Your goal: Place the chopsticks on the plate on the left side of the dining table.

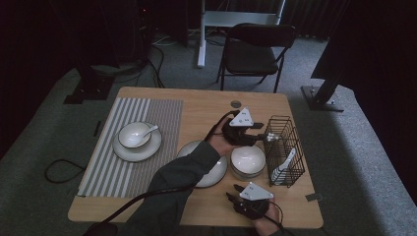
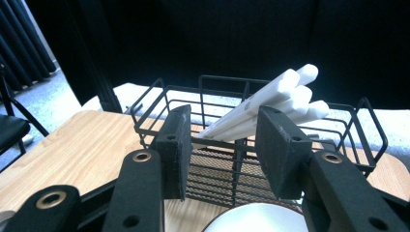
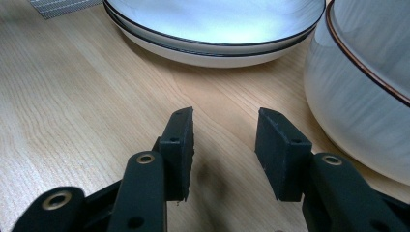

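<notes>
A black wire basket [image 1: 296, 152] stands at the table's right with several white spoons [image 1: 285, 164] leaning in it. My left gripper [image 1: 269, 137] reaches across to the basket's near side and is open. In the left gripper view its jaws stand apart in front of the basket [image 2: 212, 169], with the white spoon handles [image 2: 270, 104] slanting up just beyond them. My right gripper [image 1: 234, 192] rests low near the front edge, open, nothing between its jaws [image 3: 225, 150]. Stacked plates [image 3: 217, 24] lie ahead of it and a white bowl [image 3: 367, 82] sits to its right.
A striped placemat [image 1: 147, 113] covers the table's left part and carries a plate [image 1: 152, 147] with a bowl [image 1: 132, 135] and a spoon [image 1: 150, 131]. Stacked plates [image 1: 214, 172] and stacked bowls [image 1: 248, 160] sit mid-table. A folding chair [image 1: 255, 49] stands beyond the table.
</notes>
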Available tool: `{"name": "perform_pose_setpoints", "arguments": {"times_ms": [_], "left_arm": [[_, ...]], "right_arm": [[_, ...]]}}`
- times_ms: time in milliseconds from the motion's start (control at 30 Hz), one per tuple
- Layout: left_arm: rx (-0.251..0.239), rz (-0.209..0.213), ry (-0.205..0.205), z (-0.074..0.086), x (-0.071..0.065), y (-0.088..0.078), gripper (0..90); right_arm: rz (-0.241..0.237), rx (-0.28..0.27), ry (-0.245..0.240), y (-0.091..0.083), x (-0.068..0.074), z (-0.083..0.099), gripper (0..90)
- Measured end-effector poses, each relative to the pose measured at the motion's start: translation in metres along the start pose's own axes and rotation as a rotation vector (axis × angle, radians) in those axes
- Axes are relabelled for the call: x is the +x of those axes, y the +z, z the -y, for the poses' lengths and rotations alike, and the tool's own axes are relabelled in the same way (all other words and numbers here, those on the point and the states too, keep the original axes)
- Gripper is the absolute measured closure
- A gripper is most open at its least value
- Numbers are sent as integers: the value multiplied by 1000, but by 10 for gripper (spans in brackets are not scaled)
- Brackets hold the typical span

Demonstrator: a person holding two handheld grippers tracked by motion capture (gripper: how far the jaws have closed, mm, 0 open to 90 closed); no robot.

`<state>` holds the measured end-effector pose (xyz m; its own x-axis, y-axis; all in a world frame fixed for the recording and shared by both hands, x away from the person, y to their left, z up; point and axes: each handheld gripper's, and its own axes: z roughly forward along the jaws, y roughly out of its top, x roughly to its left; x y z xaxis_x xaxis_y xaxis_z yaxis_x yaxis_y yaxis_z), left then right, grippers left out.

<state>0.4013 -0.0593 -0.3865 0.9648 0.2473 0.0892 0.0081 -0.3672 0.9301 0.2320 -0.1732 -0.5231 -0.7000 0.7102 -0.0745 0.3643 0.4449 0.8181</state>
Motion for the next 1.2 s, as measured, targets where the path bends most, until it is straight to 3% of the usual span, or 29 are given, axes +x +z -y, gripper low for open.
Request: {"name": "perform_pose_setpoints", "arguments": {"times_ms": [633,867,1200], "left_arm": [[-57,13,10,-6,-3,-20,568],[-51,21,23,-10,-6,-17,567],[-41,-7,27,-13,-5,-14,568]], "right_arm": [[3,5,-4,0,0,0,572],[2,4,-4,0,0,0,572],[3,3,-7,0,0,0,571]]}}
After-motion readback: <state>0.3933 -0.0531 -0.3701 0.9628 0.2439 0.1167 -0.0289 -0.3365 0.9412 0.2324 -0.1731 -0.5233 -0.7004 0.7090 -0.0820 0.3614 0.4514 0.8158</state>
